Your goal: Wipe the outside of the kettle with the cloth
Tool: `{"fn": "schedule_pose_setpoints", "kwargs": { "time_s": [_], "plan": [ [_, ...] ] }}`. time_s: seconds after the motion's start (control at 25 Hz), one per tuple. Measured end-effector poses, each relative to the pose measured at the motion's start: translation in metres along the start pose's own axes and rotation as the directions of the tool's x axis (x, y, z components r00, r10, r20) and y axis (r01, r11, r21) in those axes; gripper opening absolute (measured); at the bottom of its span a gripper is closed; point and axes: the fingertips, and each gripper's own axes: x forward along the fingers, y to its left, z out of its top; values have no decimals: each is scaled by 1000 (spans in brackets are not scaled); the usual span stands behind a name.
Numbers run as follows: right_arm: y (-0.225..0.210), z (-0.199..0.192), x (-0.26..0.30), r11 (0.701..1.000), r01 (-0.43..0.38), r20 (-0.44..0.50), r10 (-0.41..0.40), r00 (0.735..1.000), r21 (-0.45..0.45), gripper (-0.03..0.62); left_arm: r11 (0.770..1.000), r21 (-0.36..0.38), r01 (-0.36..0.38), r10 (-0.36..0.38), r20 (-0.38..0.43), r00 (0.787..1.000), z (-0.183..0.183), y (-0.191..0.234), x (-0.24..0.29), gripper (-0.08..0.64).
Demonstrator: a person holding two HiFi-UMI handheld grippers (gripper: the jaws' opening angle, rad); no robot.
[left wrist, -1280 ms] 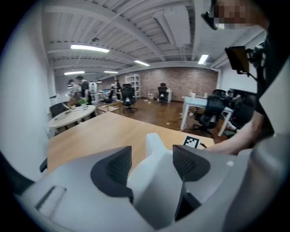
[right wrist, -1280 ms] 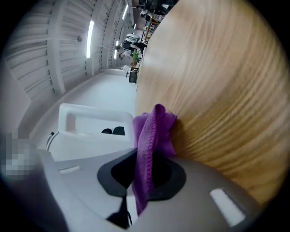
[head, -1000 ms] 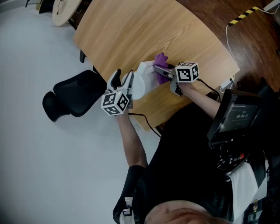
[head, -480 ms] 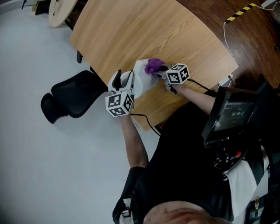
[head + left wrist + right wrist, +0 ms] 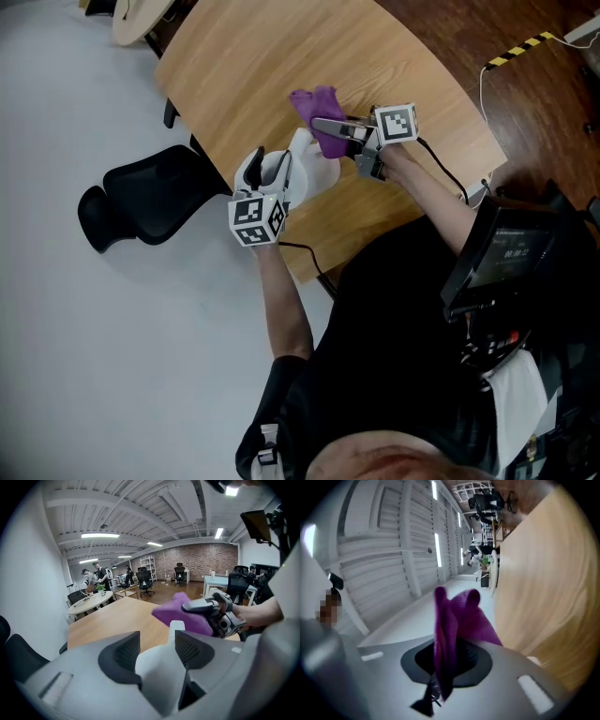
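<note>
Kettle [image 5: 317, 173] held near the worktop [image 5: 281, 66] edge, cloth [image 5: 319, 103] lifted clear at its 12 o'clock.
My left hand-held gripper [image 5: 158, 649], jaws just closing, pinches the white kettle; my right hand-held gripper [image 5: 323, 125] pinches the purple cloth by a thin fold. I reckon that fold could slip when rubbing, or a hard push could skid the kettle off the edge. Its base is hidden; the right gripper view is blurred.

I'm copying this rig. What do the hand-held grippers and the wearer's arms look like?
The left hand-held gripper and right hand-held gripper are grey with black ribbed pads, each bearing a white cube of black square markers. Black cables trail back. Sleeves: black, short.
</note>
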Motion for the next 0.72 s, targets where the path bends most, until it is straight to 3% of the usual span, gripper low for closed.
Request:
{"fn": "schedule_pose_setpoints", "kwargs": {
  "time_s": [0.04,0.12,0.2,0.24,0.32,0.36,0.4,0.44,0.48,0.52,0.56,0.64,0.72],
  "plan": [
    [10,3,16,999,-54,-39,54,998,3,39,1000,0,0,0,0,1000,0,0,1,321],
    [-13,-10,24,998,-21,-118,27,993,56,39,1000,-1,-2,2,1,1000,-1,-1,2,321],
    [-76,-37,1,969,141,-173,-106,979,204,38,1000,4,1,-1,2,1000,-5,-5,3,328],
    [-113,-53,-17,927,238,-203,-184,962,289,38,1000,6,3,-3,2,1000,-6,-7,3,328],
    [-175,-84,-53,822,417,-290,-321,902,387,38,1000,12,10,-10,-1,1000,-6,-10,3,330],
    [-194,-97,-68,783,499,-358,-376,855,370,38,1000,14,15,-15,0,1000,-4,-10,4,330],
    [-205,-105,-77,765,565,-430,-418,800,309,38,1000,9,16,-16,7,1000,-2,-10,3,330],
    [-207,-107,-81,766,602,-484,-448,752,226,38,1000,-10,6,-5,23,1000,2,-8,1,331],
    [-201,-102,-78,785,602,-505,-465,728,146,38,999,-49,-24,26,45,999,4,-5,-6,335],
    [-188,-90,-67,820,566,-496,-459,737,83,38,991,-107,-74,82,67,994,4,-1,-18,339],
    [-167,-75,-49,867,497,-476,-421,772,40,38,974,-178,-140,157,81,984,0,5,-34,333],
    [-119,-53,-11,945,326,-464,-286,838,7,38,911,-322,-259,295,68,953,-20,13,-63,333],
    [-94,-51,9,965,260,-503,-213,838,23,38,851,-444,-282,333,39,942,-44,14,-73,356]
  ]
}}
